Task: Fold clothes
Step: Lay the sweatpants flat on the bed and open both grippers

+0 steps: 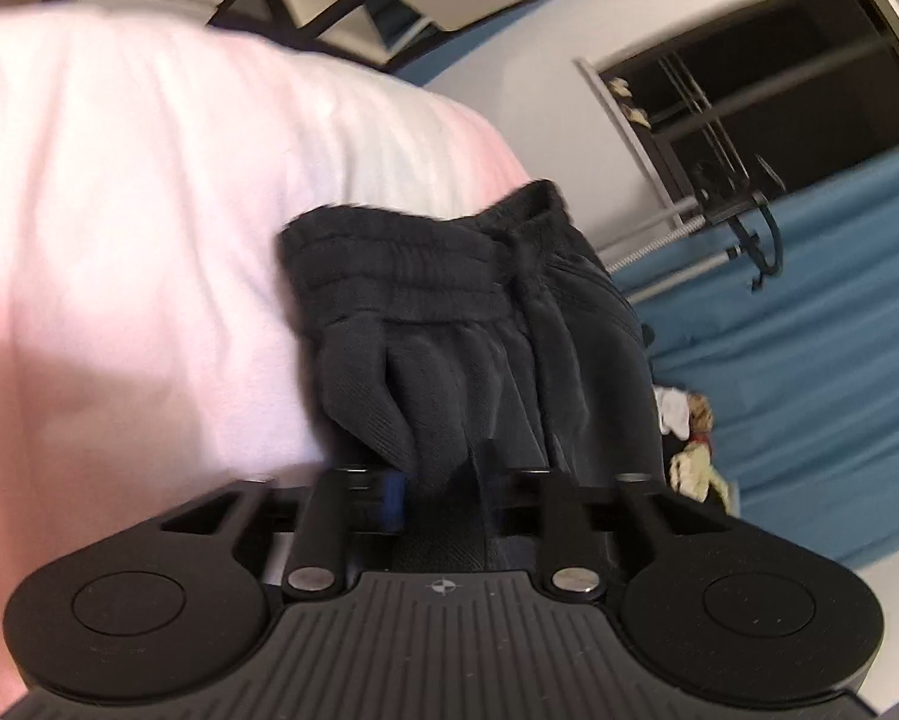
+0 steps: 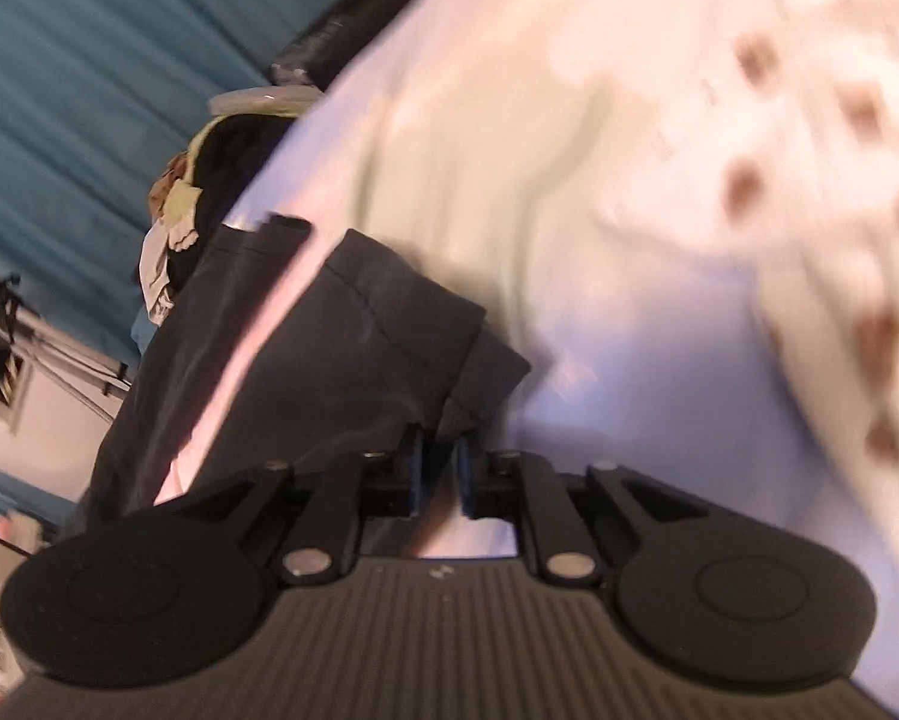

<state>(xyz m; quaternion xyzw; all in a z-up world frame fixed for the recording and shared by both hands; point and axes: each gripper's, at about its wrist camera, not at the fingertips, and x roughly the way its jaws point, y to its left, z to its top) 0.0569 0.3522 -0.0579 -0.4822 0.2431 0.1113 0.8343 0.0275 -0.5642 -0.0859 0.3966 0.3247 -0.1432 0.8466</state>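
Observation:
A pair of black shorts (image 1: 449, 312) with a ribbed elastic waistband hangs over the edge of a white-sheeted bed (image 1: 119, 210). My left gripper (image 1: 443, 480) is shut on a bunch of the shorts' fabric just below the waistband. In the right wrist view the shorts' hem end (image 2: 341, 360) lies folded on the sheet, and my right gripper (image 2: 440, 468) is shut on that hem corner. Both views are blurred by motion.
A blue curtain (image 1: 809, 360) and a dark window (image 1: 749, 90) stand beyond the bed. A heap of other clothes (image 2: 179, 222) sits beside the bed. A white blanket with brown spots (image 2: 809, 180) lies on the bed at the right.

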